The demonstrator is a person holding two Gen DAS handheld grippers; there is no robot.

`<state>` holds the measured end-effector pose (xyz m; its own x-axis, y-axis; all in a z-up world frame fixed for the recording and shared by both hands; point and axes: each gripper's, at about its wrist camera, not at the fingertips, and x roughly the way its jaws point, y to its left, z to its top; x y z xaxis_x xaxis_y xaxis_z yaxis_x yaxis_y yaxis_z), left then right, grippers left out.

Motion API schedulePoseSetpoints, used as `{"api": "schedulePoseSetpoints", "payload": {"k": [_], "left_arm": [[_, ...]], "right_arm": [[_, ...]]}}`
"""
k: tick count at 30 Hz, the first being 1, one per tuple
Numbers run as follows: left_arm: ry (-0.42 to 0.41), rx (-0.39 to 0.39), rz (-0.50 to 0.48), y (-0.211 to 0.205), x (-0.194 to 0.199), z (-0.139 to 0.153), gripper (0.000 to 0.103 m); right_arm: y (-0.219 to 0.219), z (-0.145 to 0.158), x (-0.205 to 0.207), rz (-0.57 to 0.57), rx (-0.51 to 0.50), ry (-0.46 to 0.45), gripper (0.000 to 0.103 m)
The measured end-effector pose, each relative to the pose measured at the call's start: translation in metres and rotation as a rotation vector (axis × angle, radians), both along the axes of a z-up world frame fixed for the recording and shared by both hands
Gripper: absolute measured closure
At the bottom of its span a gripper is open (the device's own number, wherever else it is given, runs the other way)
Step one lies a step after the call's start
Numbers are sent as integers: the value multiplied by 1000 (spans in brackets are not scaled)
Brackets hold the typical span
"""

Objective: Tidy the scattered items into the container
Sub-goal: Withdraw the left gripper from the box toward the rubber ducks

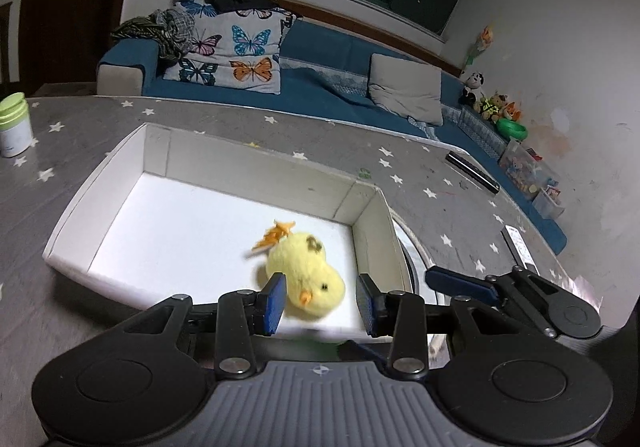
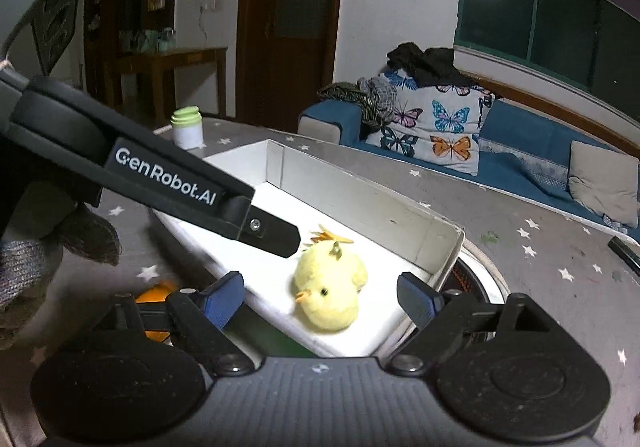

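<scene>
**A:** Chick (image 1: 310, 279), the yellow plush one, was your object in the left wrist view. It lay inside the white box (image 1: 256, 163), just ahead of your left gripper (image 1: 320, 301) and between its two blue pads. The jaws stood apart around it; the pad (image 1: 274, 301) on the left side looked close to the plush or touching it, the other had a gap. The toy looked blurred, so I judged it freshly let go or still settling.

**B:** So which step was that?

**A:** The drop into the container, as I read it. You held nothing firmly; your left tool was open wide enough to pass the chick.

**B:** And the right wrist view?

**A:** Your right gripper (image 2: 320, 297) was spread wide with nothing in it, and the chick (image 2: 330, 289) sat in the box (image 2: 360, 187) just ahead of it, near the corner closest to the tool. One finger (image 2: 276, 235) of your left tool reached in from the upper left, its tip just beside the toy's orange tuft.

**B:** What did the next move call for?

**A:** Lifting your left tool straight up and clear of the box wall, then finding another stray. Something orange (image 2: 156, 295) lay on the starred table (image 2: 520, 215) below your right tool's left finger; I could not tell what it was.
</scene>
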<state>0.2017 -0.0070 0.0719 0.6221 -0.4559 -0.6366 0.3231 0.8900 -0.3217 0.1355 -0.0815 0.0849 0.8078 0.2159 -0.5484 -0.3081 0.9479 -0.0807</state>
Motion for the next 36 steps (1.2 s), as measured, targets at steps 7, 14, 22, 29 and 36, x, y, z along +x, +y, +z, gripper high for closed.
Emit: {"api": "schedulePoseSetpoints", "payload": {"k": [7,14,22,29,36], "left_arm": [[-16,21,28,7,-41,-5,62],[-7,55,56,8,-69,-15,62],[17,112,63,7,-94,-25,62],[24,167,39,6,-110,-29,63],[30,204,30,12,-124,-34,63]], "right_arm": [[-3,-1,-50,-26,67,-31,13],[-21,-9,-84,-48,97,-30,9],[-33,-17,-115,-27,117,-15,8],[-64,-19,-120,18,118,1,8],[-100,-18,-124,67,96,9,7]]}}
